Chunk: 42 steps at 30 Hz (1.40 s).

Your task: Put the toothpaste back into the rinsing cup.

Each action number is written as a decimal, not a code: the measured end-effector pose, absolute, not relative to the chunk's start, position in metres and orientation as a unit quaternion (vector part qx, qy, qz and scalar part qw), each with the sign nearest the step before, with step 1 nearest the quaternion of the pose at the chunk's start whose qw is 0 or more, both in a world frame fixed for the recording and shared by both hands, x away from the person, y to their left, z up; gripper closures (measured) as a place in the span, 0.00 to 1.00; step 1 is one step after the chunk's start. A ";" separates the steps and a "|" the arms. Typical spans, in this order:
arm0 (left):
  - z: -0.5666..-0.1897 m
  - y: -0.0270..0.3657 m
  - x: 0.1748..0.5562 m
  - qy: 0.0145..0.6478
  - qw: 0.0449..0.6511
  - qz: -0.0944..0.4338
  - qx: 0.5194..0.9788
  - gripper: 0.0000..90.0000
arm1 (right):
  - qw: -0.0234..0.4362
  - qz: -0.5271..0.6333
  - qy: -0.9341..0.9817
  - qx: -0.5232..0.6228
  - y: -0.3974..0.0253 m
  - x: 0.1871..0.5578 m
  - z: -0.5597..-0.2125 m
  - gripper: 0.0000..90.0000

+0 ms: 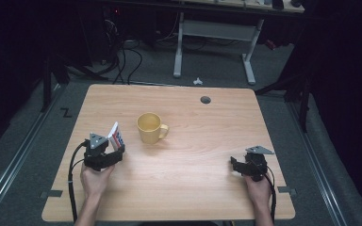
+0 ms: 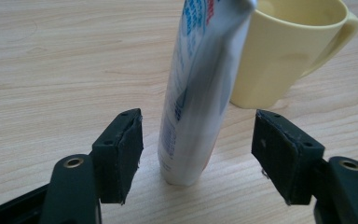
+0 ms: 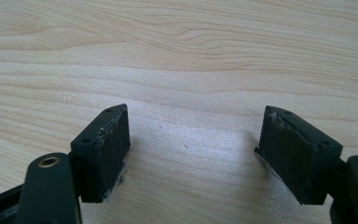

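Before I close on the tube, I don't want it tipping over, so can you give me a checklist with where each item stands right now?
1. Tube between the left tool's jaws: ok, gaps on both sides.
2. Left tool open wide enough: ok.
3. Tube standing on its cap: ok, though it leans toward the yellow mug.
4. Tube free of the mug: cannot tell, they overlap in the left gripper view.
5. Right tool out of the way: ok, open over bare table.
6. Mug empty: cannot tell.
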<state>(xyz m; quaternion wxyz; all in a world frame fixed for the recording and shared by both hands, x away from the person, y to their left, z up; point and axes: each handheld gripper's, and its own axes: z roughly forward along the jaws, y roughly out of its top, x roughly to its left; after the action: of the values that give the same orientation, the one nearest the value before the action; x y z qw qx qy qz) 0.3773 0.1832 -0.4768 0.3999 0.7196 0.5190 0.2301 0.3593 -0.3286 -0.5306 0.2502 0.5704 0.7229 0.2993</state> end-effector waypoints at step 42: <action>-0.476 0.175 0.397 0.520 0.413 0.255 0.703 0.69 | 0.250 0.299 0.723 0.571 -0.329 0.359 -0.531 0.27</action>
<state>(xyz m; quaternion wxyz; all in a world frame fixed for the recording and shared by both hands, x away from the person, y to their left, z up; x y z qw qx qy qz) 0.3974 0.1751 -0.4761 0.4125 0.7031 0.5200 0.2552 0.3593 -0.3285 -0.5306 0.2504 0.5707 0.7225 0.2993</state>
